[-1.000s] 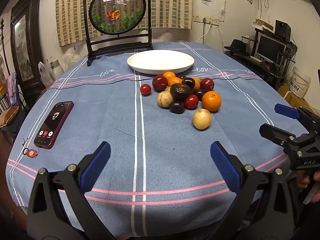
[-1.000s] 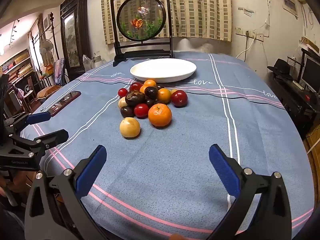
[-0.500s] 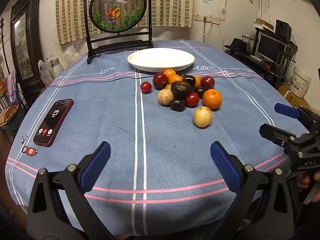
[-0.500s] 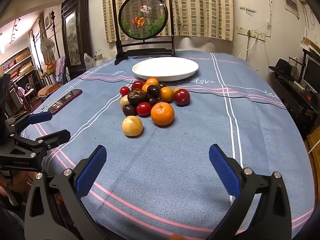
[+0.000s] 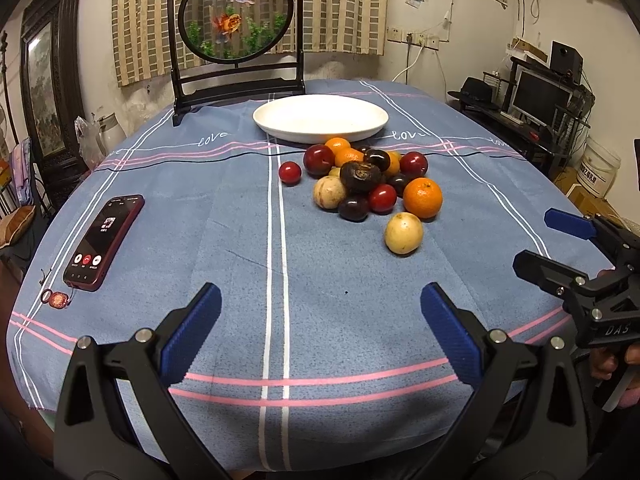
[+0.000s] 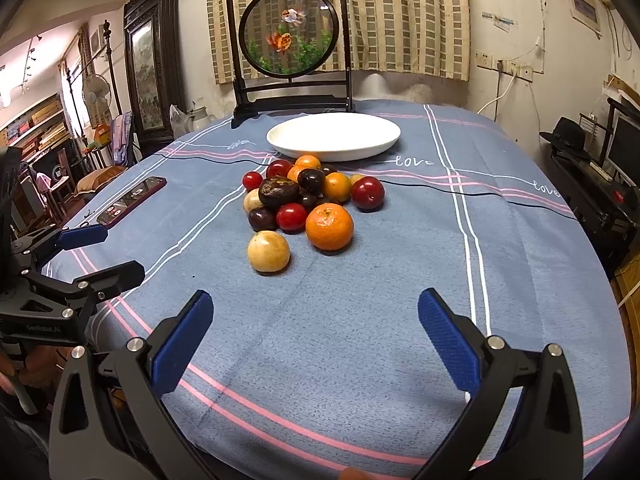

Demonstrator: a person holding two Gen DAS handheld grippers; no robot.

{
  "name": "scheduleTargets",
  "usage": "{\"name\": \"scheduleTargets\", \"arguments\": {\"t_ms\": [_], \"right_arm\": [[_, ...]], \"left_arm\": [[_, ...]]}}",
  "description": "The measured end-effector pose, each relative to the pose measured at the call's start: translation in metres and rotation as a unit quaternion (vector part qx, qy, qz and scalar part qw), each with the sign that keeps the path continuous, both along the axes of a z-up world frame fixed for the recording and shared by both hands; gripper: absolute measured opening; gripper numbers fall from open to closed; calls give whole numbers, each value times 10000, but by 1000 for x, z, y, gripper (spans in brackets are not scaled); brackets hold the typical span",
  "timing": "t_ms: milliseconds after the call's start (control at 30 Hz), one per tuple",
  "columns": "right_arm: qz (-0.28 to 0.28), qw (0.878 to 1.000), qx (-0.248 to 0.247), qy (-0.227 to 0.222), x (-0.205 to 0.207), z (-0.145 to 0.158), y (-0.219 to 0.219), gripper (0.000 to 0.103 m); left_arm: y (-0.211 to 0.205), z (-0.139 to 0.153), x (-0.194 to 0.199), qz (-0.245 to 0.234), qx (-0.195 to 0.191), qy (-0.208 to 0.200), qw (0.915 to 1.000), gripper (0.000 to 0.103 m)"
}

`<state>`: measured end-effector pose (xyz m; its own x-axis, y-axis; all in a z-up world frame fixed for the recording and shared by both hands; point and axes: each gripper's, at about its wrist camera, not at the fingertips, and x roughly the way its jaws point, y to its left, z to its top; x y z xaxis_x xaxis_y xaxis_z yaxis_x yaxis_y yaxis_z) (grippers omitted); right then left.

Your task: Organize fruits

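A pile of fruits [image 5: 362, 184] lies on the blue tablecloth: oranges, red and dark plums, a large orange [image 5: 422, 197] and a pale yellow fruit [image 5: 403, 233] nearest me. The pile also shows in the right wrist view [image 6: 308, 200]. An empty white plate [image 5: 320, 118] sits just behind the pile, also in the right wrist view [image 6: 333, 136]. My left gripper [image 5: 320, 320] is open and empty near the table's front edge. My right gripper [image 6: 316, 324] is open and empty, in front of the pile. Each gripper shows in the other's view.
A dark red phone [image 5: 105, 240] with a charm lies at the left of the table. A framed round goldfish screen [image 5: 236, 32] stands behind the plate. Desk with monitor [image 5: 540, 96] stands off the table's right side.
Both grippers have moved slightly forward toward the fruit pile; the fruits look a little closer. Both stay open and empty.
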<state>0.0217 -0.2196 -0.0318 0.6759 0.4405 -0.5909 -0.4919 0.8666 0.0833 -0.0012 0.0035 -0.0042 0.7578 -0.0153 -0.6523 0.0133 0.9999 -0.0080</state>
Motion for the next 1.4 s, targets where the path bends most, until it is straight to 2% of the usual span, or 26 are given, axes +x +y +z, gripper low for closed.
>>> {"name": "scheduleTargets", "arguments": {"t_ms": [1400], "right_arm": [[-26,9999,-60,87,1,-3,3,102]], "left_arm": [[2,-3,0,64,7,57,10000,101]]}}
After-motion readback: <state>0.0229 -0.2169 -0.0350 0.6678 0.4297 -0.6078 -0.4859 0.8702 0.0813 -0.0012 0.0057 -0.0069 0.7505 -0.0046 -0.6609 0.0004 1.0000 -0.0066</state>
